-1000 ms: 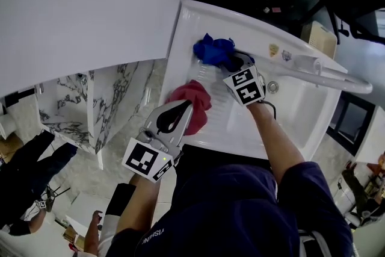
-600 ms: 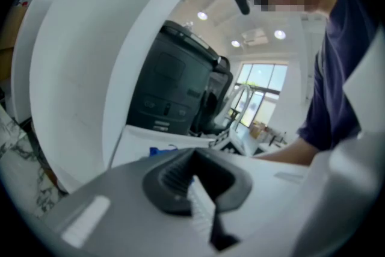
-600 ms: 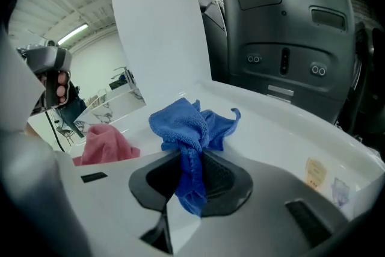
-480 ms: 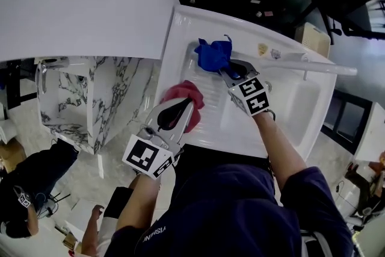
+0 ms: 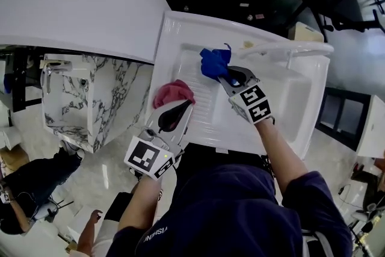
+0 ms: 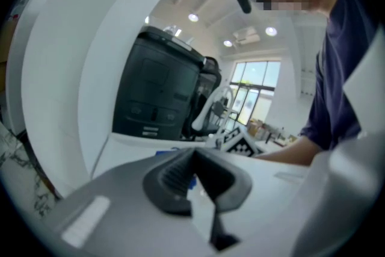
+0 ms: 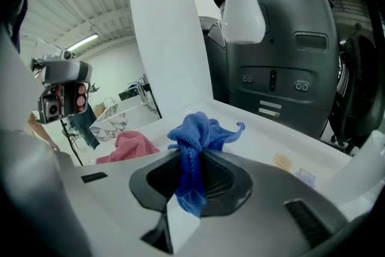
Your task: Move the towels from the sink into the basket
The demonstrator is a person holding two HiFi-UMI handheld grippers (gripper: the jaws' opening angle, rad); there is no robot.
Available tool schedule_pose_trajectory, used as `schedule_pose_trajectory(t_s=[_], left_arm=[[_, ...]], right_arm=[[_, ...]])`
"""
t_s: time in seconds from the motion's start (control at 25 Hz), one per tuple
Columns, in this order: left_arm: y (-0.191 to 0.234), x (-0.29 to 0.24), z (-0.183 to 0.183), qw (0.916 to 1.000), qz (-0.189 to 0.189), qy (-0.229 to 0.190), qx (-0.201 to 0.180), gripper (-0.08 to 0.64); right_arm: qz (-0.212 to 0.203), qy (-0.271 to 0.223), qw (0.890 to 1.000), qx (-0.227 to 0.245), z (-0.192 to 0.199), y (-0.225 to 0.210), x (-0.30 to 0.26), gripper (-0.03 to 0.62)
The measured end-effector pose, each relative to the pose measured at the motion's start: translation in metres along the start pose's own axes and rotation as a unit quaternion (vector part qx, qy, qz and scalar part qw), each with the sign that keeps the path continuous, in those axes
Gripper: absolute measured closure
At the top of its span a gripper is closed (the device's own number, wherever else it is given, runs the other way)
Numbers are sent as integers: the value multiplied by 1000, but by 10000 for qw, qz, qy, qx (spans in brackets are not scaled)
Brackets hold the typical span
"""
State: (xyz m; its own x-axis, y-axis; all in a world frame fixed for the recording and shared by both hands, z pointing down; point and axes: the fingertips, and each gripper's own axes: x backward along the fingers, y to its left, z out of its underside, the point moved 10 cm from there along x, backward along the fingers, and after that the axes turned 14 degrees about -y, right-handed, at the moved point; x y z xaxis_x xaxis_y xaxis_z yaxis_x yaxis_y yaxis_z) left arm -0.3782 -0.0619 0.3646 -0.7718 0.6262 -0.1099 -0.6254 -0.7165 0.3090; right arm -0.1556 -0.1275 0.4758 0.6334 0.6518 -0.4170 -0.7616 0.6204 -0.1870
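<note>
Blue towel hoisted off the glossy white sink, pinched in the right gripper.

Compared with a second ago, lifted higher in the upper middle of the head view. Just squeezed narrower, dark ribbed pads clamped on nubby terry bunched into a crumpled knot, one pointed corner sticking out. Lower and to the left, raised as well: left gripper, pads met at the tips on nothing. Just beyond its tip, red towel, a soft rumpled mound lying on the ridged drainboard by the sink's left edge, less covered than before.
</note>
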Motion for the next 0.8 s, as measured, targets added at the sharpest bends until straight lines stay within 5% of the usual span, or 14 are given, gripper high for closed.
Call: schedule_pose_trajectory(t_s=[0.8], left_arm=[[-119,-56,-5,9961,705,40,-520,557]], right_arm=[[338,-561,9978,-128,21,-24,158,520]])
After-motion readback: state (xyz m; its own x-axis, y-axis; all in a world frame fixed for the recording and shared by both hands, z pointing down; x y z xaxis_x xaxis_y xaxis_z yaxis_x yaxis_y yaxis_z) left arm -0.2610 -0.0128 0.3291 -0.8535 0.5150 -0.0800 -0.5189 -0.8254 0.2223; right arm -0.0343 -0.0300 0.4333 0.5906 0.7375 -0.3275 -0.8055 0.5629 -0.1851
